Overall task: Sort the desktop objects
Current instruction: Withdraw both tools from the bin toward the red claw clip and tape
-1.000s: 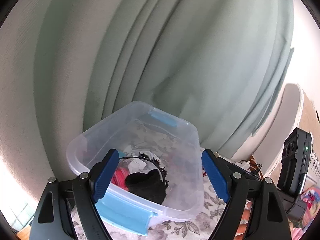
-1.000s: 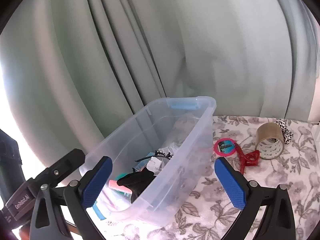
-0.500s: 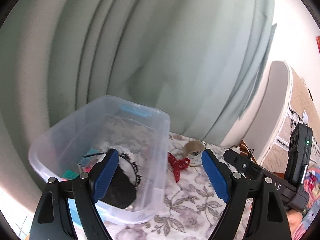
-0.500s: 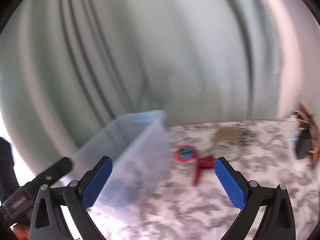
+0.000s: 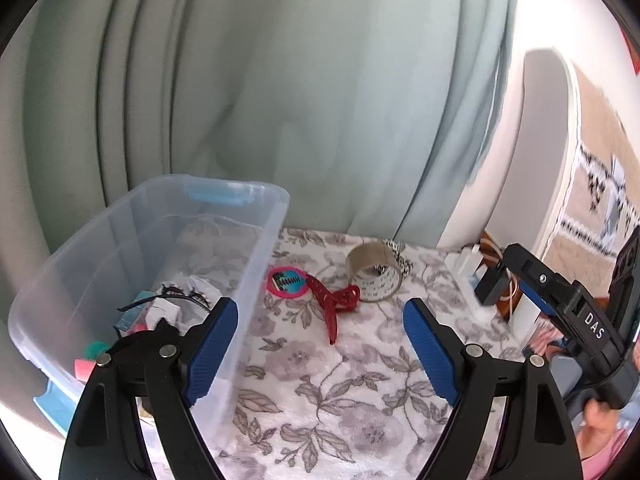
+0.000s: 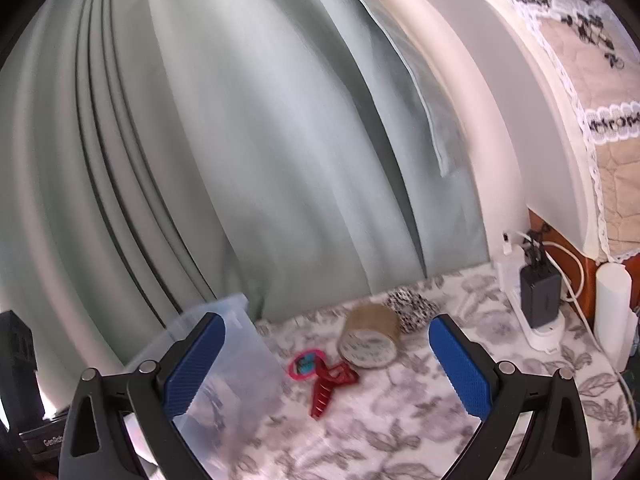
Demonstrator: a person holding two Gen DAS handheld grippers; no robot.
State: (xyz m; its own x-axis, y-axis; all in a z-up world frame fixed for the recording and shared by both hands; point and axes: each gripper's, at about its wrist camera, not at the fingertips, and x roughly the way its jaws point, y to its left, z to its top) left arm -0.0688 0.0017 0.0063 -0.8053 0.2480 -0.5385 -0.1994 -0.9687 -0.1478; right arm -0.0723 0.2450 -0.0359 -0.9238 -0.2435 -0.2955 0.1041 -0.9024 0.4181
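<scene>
You've swung both tools off the clear bin (image 5: 160,264) toward the tabletop's back edge; left tool (image 5: 320,344) and right tool (image 6: 326,364) gape wide, empty. The red hair claw (image 5: 334,304) there looks light, stiff, slippery: pinch its middle.

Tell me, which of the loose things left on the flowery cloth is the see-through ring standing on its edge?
The tape roll, brownish and hollow, right of the flat red hair clip and pink round mirror.
</scene>
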